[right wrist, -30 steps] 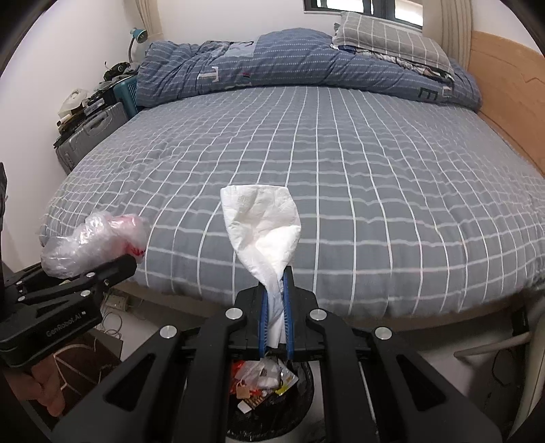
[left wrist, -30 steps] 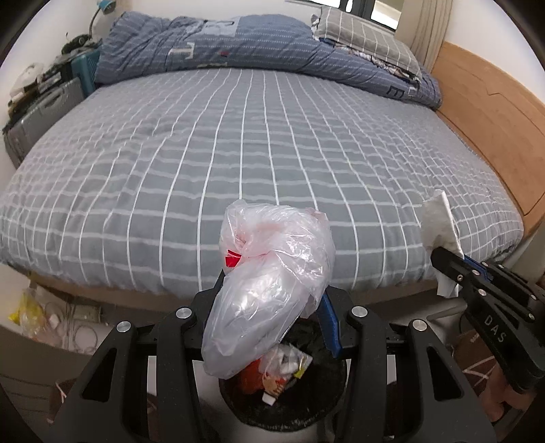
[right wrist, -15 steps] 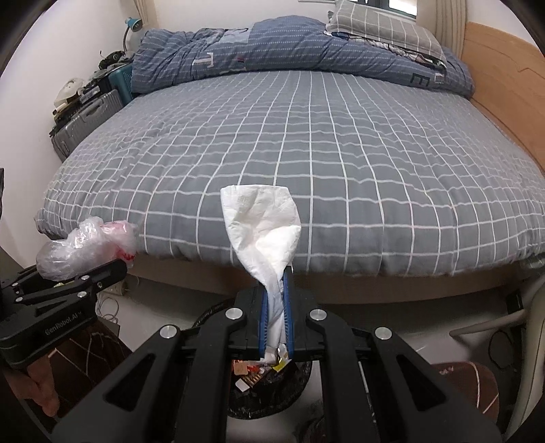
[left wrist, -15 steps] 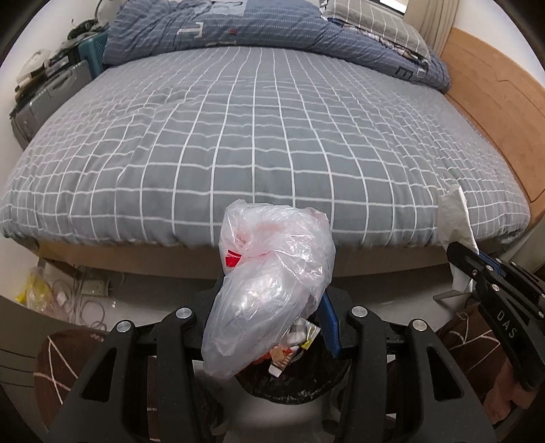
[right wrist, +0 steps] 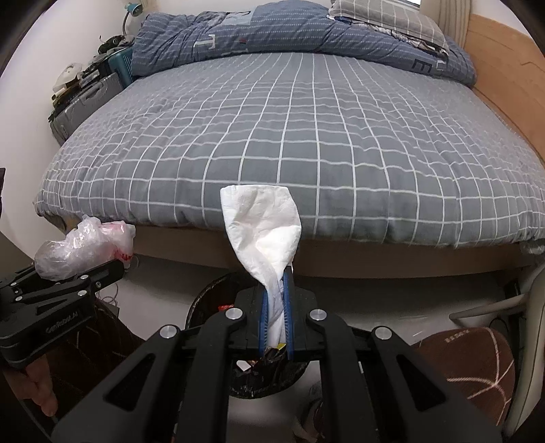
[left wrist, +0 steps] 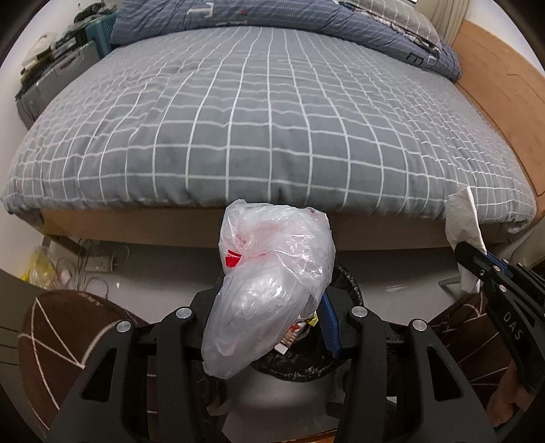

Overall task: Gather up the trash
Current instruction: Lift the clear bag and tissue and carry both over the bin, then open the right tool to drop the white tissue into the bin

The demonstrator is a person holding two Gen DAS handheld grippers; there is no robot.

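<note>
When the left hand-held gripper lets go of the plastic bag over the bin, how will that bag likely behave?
The plastic bag looks thin and crumpled, so it is probably floppy and light. It bulges out around the left hand-held gripper, so it may spring open and fall slowly. It might catch on the bin rim rather than drop cleanly in.

The bag (left wrist: pixel 269 289) hid the left gripper's (left wrist: pixel 272 306) left finger and most of the bin (left wrist: pixel 347 289) behind it. Only a dark rim and scraps of wrappers (left wrist: pixel 296 332) showed, too small to identify. In the right view the right gripper (right wrist: pixel 275 306) and tissue (right wrist: pixel 262 231) covered most of the bin's mouth. The tissue's lower end was lost between the fingers (right wrist: pixel 289 306). Each hand (right wrist: pixel 37 388) was cut off at the frame's edge. Clutter (right wrist: pixel 78 81) beside the bed (right wrist: pixel 289 136) was too small to name. The pillow (right wrist: pixel 385 13) ran off the top.
</note>
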